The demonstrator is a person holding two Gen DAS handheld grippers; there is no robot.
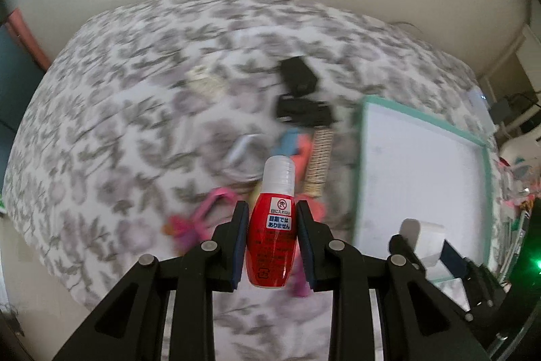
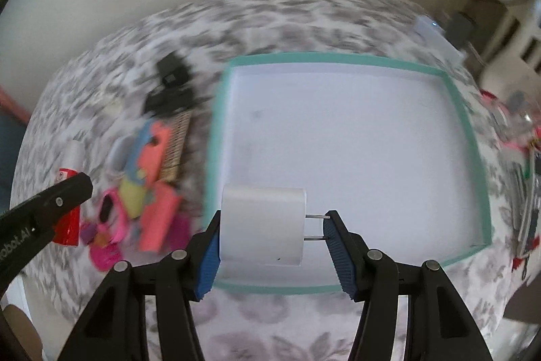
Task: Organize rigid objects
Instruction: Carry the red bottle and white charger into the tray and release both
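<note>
Right wrist view: your right gripper has its jaws about half open, clamped end-to-end on a white cube-shaped plastic wall charger, one pad on its flat back, the other on the two metal prong tips. It hangs over the near-left corner of the shallow white tray with a teal rim, which looks empty.

Your left gripper has its jaws nearly closed, squeezing a small red plastic bottle with a translucent white cap by the body, above the floral bedspread, left of the tray.

Risks: the prong-tip contact is thin, so the charger could pivot or slip out. The bottle is rounded and glossy; it may squirt forward.

Clutter along the tray's left edge: black clips, pink and orange plastic pieces, a woven strip. Come in over the rim, not through that pile.
</note>
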